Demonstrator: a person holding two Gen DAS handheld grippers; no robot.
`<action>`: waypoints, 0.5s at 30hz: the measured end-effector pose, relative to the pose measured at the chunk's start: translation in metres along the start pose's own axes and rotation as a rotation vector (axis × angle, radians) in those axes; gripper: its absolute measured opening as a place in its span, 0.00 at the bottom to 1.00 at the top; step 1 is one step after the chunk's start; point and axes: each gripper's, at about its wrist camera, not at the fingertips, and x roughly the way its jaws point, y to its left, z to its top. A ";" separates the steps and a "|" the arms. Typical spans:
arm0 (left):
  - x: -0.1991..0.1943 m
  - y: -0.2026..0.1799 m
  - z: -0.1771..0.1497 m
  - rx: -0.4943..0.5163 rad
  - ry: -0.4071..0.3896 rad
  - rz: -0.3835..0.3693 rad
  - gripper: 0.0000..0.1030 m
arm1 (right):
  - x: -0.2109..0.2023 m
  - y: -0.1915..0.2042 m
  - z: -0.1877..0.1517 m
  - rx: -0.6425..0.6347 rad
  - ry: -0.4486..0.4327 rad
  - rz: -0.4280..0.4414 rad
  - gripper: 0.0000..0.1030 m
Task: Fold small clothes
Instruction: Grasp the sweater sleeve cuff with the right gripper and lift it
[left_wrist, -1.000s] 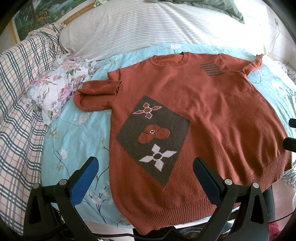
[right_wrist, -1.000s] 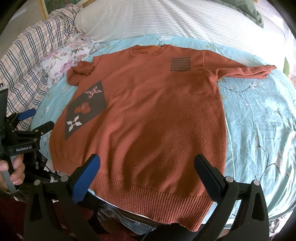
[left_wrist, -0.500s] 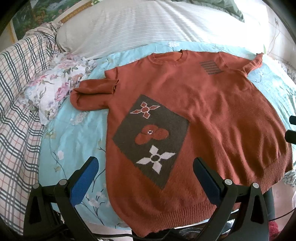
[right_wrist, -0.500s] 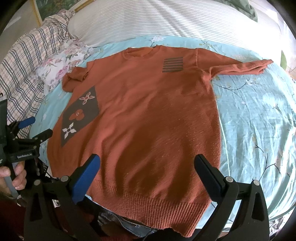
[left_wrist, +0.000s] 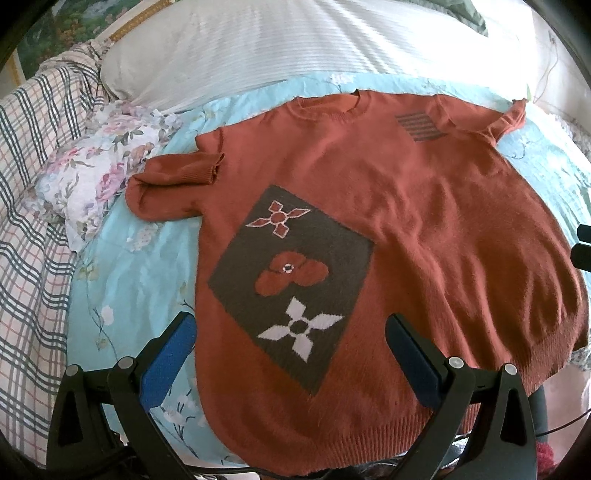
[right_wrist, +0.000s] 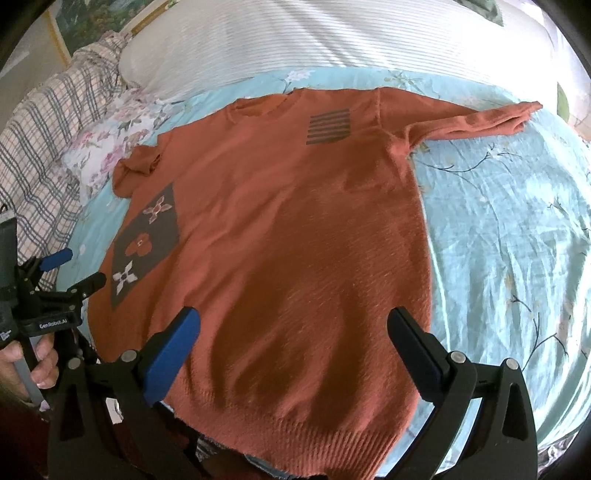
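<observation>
A rust-orange knit sweater (left_wrist: 424, 206) lies flat, front up, on a light blue floral sheet (left_wrist: 140, 266). It has a dark diamond patch (left_wrist: 291, 280) with flower motifs and a striped chest patch (right_wrist: 328, 125). Its left sleeve (left_wrist: 173, 188) is folded back on itself; its right sleeve (right_wrist: 480, 120) stretches out straight. My left gripper (left_wrist: 291, 354) is open and empty above the hem at the patch side. My right gripper (right_wrist: 293, 350) is open and empty above the hem (right_wrist: 295, 443) near the middle. The left gripper also shows in the right wrist view (right_wrist: 70, 269).
A white striped pillow (left_wrist: 295, 48) lies behind the sweater. A floral cloth (left_wrist: 96, 173) and a plaid blanket (left_wrist: 29, 221) lie at the left. The bed's near edge runs under the sweater hem. Bare sheet (right_wrist: 517, 240) lies right of the sweater.
Both grippers have moved forward and a little over the sweater, so the hem sits lower in both views. Both jaws stayed open.
</observation>
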 end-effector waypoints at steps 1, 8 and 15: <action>0.001 0.000 0.002 0.000 0.002 0.000 0.99 | 0.000 -0.005 0.002 0.007 -0.021 0.001 0.98; 0.017 0.002 0.020 -0.004 0.009 0.003 0.99 | -0.003 -0.069 0.037 0.121 -0.112 -0.006 0.93; 0.036 0.007 0.042 -0.028 0.016 0.018 0.99 | 0.007 -0.181 0.108 0.310 -0.196 -0.100 0.61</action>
